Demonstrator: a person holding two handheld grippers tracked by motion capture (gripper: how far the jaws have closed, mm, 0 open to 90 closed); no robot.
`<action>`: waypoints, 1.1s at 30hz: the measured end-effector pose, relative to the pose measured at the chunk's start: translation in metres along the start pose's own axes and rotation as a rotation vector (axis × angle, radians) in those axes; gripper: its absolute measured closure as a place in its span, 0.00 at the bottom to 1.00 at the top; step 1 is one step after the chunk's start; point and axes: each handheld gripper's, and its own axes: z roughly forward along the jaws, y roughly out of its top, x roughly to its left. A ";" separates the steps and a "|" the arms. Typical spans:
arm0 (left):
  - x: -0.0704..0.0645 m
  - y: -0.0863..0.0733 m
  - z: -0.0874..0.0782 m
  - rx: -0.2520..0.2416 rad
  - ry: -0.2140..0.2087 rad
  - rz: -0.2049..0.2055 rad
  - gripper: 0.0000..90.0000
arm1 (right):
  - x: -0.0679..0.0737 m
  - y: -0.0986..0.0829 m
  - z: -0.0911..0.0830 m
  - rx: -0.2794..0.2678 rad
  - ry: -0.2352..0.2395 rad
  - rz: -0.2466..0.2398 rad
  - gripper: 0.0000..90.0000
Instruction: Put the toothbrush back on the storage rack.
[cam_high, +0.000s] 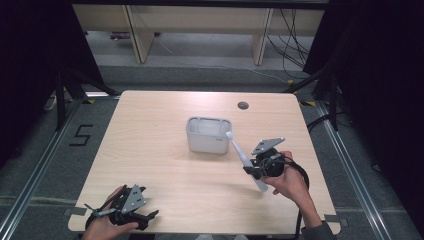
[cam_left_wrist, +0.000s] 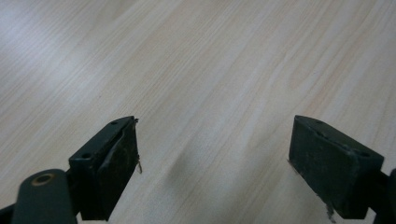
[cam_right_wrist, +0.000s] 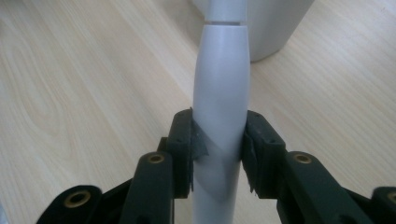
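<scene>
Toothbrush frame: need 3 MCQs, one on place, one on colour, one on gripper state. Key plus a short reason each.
1. Where is the container?
A. mid-table
B. near left corner
C. on the floor

2. What colour is the toothbrush?
A. red
B. white
C. black

3. How is the left gripper?
A. shut on the toothbrush
B. shut on nothing
C. open over bare table

Answers:
1 A, the high view shows it at the table's middle.
2 B, its handle is white between the right gripper's jaws.
3 C, its jaws stand wide apart over bare wood.
</scene>
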 end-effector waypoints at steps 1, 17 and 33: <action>0.000 0.000 0.000 0.001 0.001 0.001 0.17 | -0.002 0.000 -0.001 -0.021 0.007 0.001 0.74; 0.002 0.000 -0.001 0.017 0.005 0.017 0.17 | -0.018 0.005 -0.005 -0.196 0.007 0.074 0.74; 0.002 0.000 -0.001 0.012 0.007 0.014 0.17 | -0.028 0.031 -0.008 -0.347 0.007 0.147 0.74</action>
